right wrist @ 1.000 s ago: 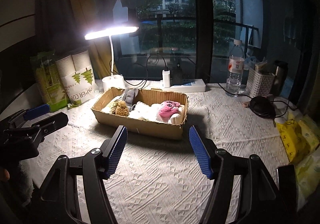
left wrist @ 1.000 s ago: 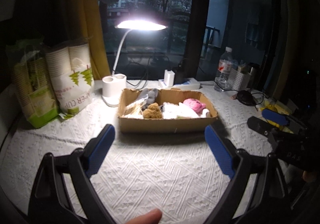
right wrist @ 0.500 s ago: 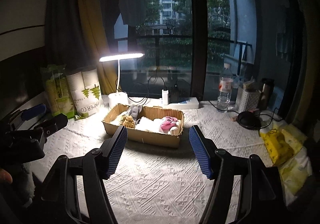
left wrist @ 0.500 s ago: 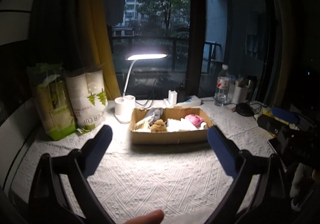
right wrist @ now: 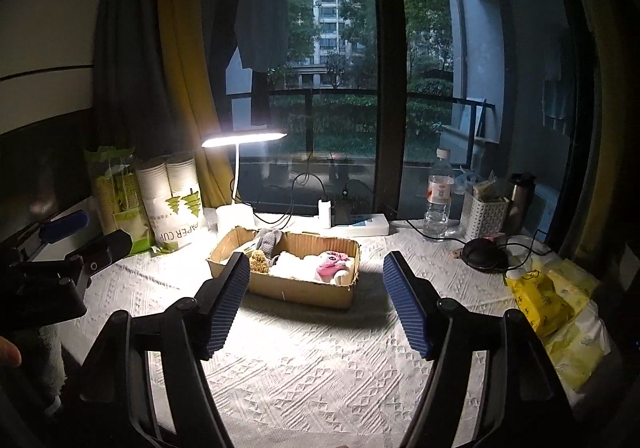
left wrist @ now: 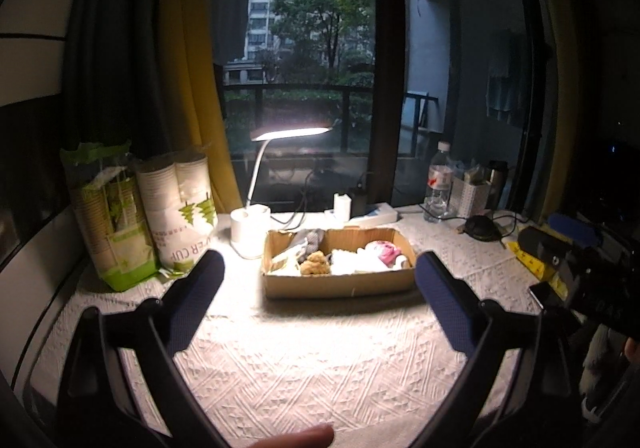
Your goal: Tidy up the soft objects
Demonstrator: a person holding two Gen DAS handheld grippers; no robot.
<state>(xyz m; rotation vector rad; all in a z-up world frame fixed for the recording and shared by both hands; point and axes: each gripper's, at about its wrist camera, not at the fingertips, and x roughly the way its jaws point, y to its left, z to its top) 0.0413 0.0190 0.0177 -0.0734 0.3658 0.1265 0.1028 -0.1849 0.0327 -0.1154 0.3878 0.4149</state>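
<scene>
The cardboard box with the soft objects lies straight ahead of both claws, toward the far middle of the worktop, its long axis running left to right across the view. Inside it, a brown plush sits toward the left, white cloth in the middle and a pink soft toy at the right end; a grey piece rests at the far left corner.

The left claw hangs well short of the box, spread wide, gripping nothing and touching nothing. The right claw is likewise spread wide and empty, with bare cloth between it and the box.

Neither looks clearly nearer. Judging by the angles, the right claw faces the pink end more squarely, the left the brown plush.
</scene>
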